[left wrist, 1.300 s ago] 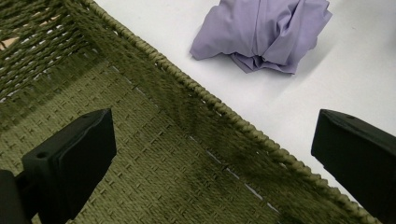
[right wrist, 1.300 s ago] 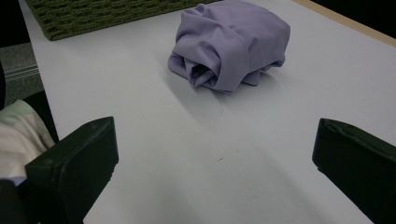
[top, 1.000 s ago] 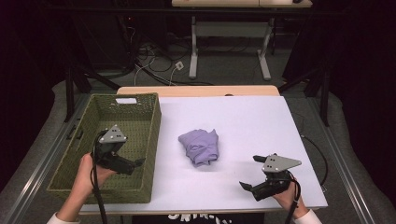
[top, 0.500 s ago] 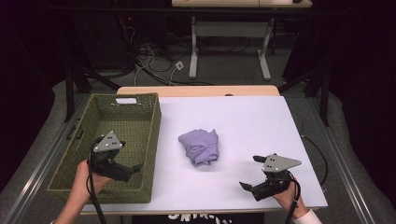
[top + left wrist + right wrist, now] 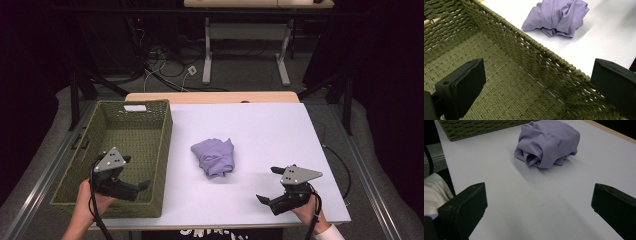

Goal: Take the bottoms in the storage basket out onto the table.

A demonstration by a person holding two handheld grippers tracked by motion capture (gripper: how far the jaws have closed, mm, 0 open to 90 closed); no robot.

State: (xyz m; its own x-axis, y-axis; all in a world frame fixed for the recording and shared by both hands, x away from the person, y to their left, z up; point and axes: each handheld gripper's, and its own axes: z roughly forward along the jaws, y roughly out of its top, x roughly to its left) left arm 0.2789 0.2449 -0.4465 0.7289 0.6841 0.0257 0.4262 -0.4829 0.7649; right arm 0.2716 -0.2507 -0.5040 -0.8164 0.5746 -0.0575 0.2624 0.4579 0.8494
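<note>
Cloth (image 5: 214,157) sits near mid-table, bunched into a loose lump, lilac, smooth thin fabric w/ soft folds and a rolled pocket on the side facing the right gripper view (image 5: 547,143). In the left gripper view it lies just past the basket's rim (image 5: 556,17), not touching it.

Basket (image 5: 161,150) is on the table's left side: rectangular, olive-green woven cord, tight flat weave on the floor, braided rim, small gaps in the wall weave. White tag at its far wall (image 5: 134,107); writing too small to read.

Table (image 5: 270,130) has a matte white top w/ a light wood edge along the far side.

Left gripper (image 5: 142,186) is held over the basket's near end, jaws wide apart, nothing between them; its view has one jaw over the basket floor and the other near the rim. Right gripper (image 5: 270,186) is low near the table's front-right, jaws spread wide too, empty, aimed toward the cloth, well apart from it. Both have black blocky jaws and a grey three-cornered top plate.
</note>
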